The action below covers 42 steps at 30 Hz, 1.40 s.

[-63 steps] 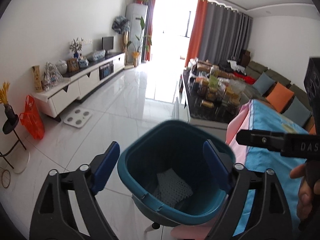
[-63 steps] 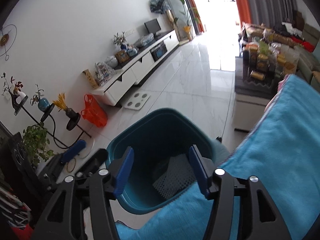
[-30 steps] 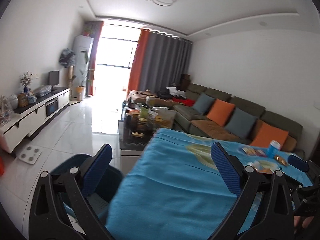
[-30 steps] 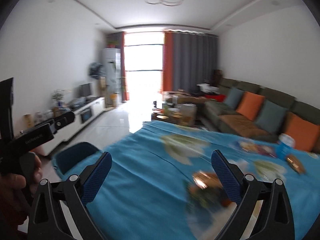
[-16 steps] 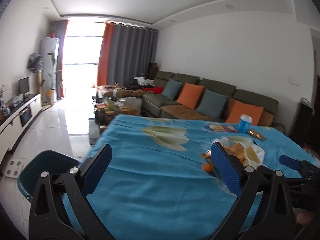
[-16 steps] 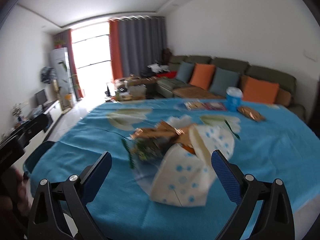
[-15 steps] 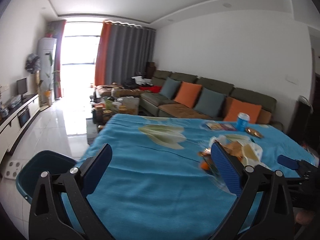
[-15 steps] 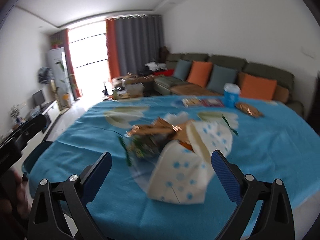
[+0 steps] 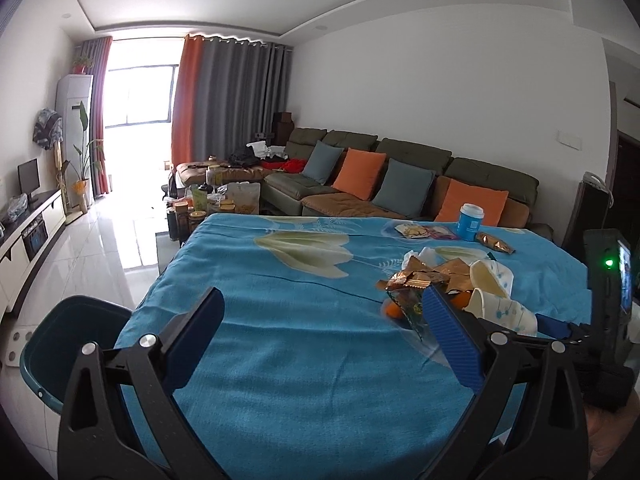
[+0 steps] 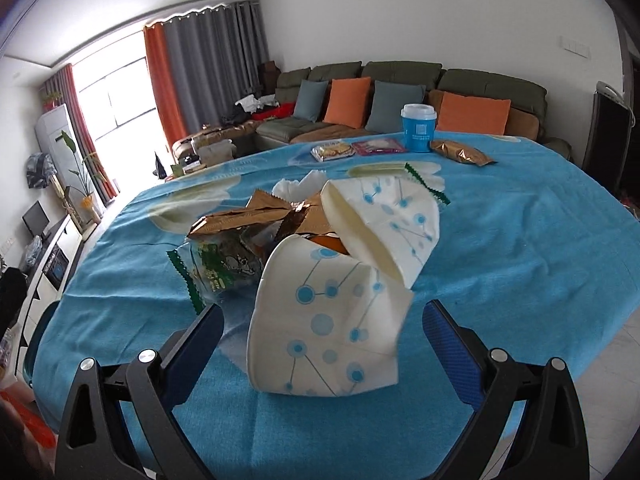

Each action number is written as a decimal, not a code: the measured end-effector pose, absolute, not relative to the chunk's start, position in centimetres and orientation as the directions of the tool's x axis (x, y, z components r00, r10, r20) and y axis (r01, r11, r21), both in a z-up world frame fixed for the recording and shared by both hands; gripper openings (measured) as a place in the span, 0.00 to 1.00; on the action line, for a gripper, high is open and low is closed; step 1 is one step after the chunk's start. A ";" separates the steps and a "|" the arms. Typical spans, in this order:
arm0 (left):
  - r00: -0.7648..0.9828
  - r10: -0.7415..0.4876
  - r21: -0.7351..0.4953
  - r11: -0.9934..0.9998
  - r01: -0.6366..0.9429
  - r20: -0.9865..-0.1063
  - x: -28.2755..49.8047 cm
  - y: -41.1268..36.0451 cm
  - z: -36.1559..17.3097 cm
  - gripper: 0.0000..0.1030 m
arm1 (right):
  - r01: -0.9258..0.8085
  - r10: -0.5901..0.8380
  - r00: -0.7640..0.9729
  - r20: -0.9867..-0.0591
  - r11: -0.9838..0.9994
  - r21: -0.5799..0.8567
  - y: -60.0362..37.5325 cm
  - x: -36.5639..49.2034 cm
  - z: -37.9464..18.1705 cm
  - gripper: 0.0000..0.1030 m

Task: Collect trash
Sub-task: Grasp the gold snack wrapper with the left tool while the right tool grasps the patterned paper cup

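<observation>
A trash pile lies on the blue tablecloth (image 9: pixel 280 320): two crushed white paper cups with blue dots (image 10: pixel 332 320), gold wrappers (image 10: pixel 240 220), a clear green-printed bag (image 10: pixel 220 268) and a tissue. The pile also shows in the left wrist view (image 9: pixel 452 288). My right gripper (image 10: pixel 320 340) is open and empty, with the nearest cup between its fingers. My left gripper (image 9: pixel 324 332) is open and empty over the cloth, left of the pile. A teal trash bin (image 9: pixel 60 340) stands off the table's left edge.
At the table's far side stand a blue cup with white lid (image 10: pixel 418 126), a gold packet (image 10: pixel 460 152) and two flat snack packets (image 10: pixel 356 148). A sofa with orange and grey cushions (image 9: pixel 380 176) is behind. A cluttered coffee table (image 9: pixel 216 200) stands at left.
Both grippers swung up and right from the bin to the table. The right gripper has closed in on the trash pile, which looms larger now. Both jaws stay open.
</observation>
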<state>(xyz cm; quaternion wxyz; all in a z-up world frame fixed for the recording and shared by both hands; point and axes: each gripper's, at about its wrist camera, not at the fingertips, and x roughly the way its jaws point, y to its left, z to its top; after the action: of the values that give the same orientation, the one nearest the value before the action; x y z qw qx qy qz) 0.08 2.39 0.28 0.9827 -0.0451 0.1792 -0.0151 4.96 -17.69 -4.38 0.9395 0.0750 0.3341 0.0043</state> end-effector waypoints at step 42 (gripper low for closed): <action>0.857 -0.161 0.086 0.969 0.231 -0.489 10.9 -7.1 -3.2 0.87 | 0.040 0.073 0.841 -0.535 0.980 0.196 -23.8 4.9 -1.8 0.73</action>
<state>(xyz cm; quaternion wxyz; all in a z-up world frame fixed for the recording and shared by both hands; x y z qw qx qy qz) 10.85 -7.10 -3.16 0.9611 0.0708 0.2468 -0.1022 4.92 -23.77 -1.79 0.9543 0.1000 0.2814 0.0086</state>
